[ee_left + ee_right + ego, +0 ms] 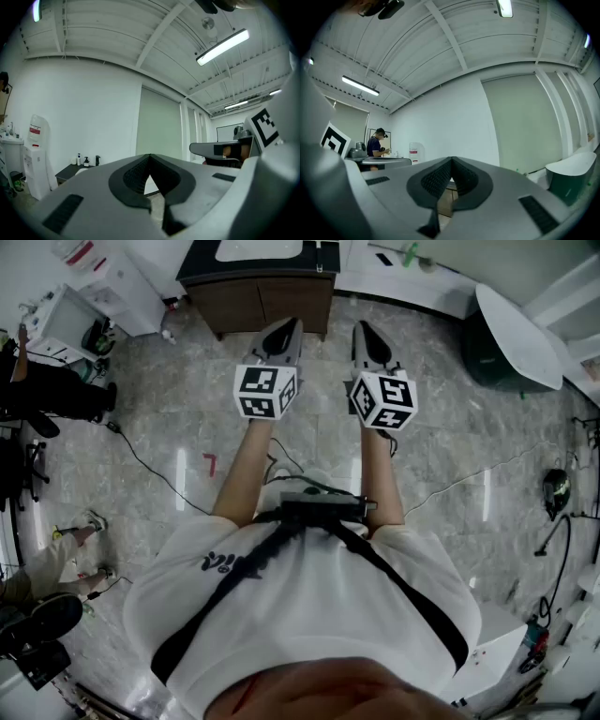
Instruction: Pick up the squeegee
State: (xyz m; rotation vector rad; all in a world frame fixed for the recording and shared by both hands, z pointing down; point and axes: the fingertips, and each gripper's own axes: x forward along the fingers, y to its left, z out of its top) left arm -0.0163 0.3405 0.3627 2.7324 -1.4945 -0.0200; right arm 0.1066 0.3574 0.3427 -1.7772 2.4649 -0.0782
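Observation:
No squeegee can be made out in any view. In the head view my left gripper (287,329) and right gripper (365,331) are held side by side at arm's length, level, above the marble floor and pointing toward a dark wooden vanity (262,292). Each carries its marker cube. In the left gripper view the left gripper (150,156) has its jaws meeting at the tips with nothing between them. The right gripper (452,160) looks the same, shut and empty. A small green object (410,252) lies on the white counter at the back; what it is I cannot tell.
A dark green tub with a white oval top (514,332) stands at the right. Cables (150,465) trail across the floor. White equipment (70,320) and another person's legs (56,395) are at the left. A person (376,143) stands far left in the right gripper view.

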